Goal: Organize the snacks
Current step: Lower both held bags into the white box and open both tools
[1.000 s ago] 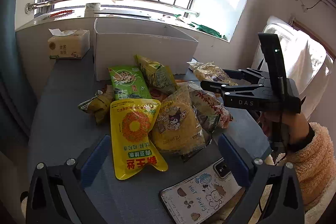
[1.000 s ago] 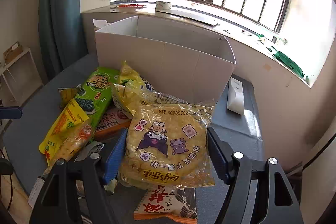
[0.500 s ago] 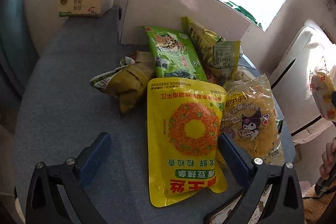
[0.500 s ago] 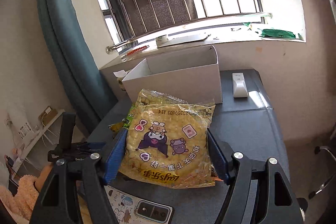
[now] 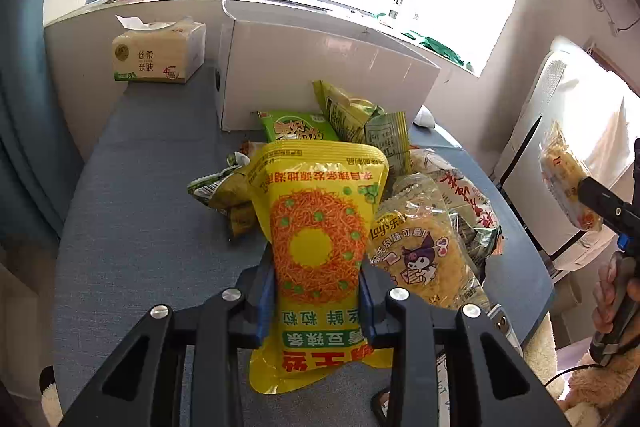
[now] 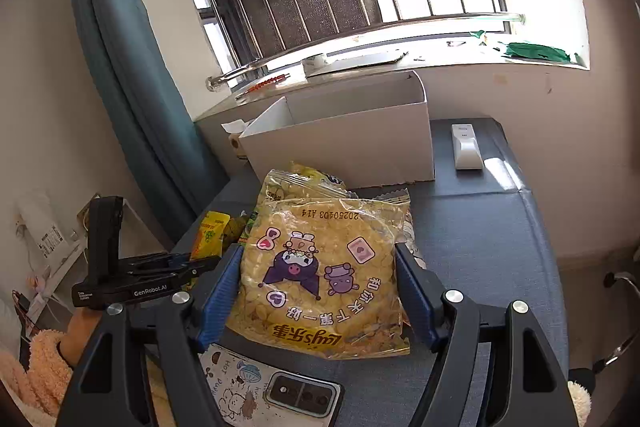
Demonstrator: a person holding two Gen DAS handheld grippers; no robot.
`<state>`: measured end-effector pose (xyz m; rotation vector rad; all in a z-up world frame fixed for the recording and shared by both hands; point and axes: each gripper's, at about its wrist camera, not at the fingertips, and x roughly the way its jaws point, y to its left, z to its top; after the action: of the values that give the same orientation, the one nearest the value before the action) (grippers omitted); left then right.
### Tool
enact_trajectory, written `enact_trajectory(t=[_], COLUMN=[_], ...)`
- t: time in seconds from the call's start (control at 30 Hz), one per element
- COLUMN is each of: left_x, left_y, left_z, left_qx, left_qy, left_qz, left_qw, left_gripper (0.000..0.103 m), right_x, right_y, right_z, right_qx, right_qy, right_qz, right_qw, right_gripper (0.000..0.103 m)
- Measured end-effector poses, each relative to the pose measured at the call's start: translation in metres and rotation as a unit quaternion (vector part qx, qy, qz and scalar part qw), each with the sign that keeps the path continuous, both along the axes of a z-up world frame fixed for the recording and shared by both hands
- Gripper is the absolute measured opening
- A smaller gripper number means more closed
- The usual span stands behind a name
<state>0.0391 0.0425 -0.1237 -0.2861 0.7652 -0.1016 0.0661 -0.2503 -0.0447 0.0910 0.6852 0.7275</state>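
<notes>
— Snacks (image 5: 360,155), left view first: where against the left gripper (image 5: 316,301)?
— Heaped on the blue-grey table (image 5: 140,211), in front of the white box (image 5: 320,67). Yellow pouch (image 5: 320,247) squarely between the blue pads (image 5: 264,299), pinched at its lower half, upper end tilted up toward the box, bottom edge hanging back past the fingers. Jaws clamped tight on it.
— And beside it?
— Clear chip bag with a cartoon print (image 5: 420,259) just right of the pouch, lying on the table, touching the right finger's outer side. Green packets (image 5: 298,127) behind, close to the box wall. Tissue pack (image 5: 160,51) well off to the left, at the table's far corner.
— Right view now?
— Another cartoon-print chip bag (image 6: 320,279) held between the right gripper (image 6: 320,295) pads (image 6: 220,299), jaws set fairly wide and pressing both side edges. Bag lifted, print upside down. Box (image 6: 340,143) beyond it, open at the top. White remote (image 6: 466,147) right of the box. Phone (image 6: 304,397) under the bag's near edge, on a sticker-covered sheet.
— Left gripper visible there?
— Yes, at the left edge (image 6: 188,267), in a fuzzy-sleeved hand (image 6: 76,335), a corner of yellow pouch (image 6: 212,231) showing past its tip.
</notes>
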Motion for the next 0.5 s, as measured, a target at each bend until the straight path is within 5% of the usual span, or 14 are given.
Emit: enact_trajectory(t=[0.27, 0.5], left_x=[0.002, 0.075], left_y=[0.017, 0.031], left_z=[0.068, 0.122], left_qx=[-0.020, -0.020], left_qy=[-0.088, -0.132], left_qz=[0.003, -0.004], left_qw=[0.9959, 0.9910], left_gripper=[0.037, 0.037], right_x=[0.021, 0.094], right_y=[0.014, 0.046], right_z=[0.010, 0.044], right_qx=[0.043, 0.036], right_qy=[0.010, -0.011], right_qz=[0.017, 0.015], right_qw=[0.999, 0.999], right_gripper=[0.077, 0.077])
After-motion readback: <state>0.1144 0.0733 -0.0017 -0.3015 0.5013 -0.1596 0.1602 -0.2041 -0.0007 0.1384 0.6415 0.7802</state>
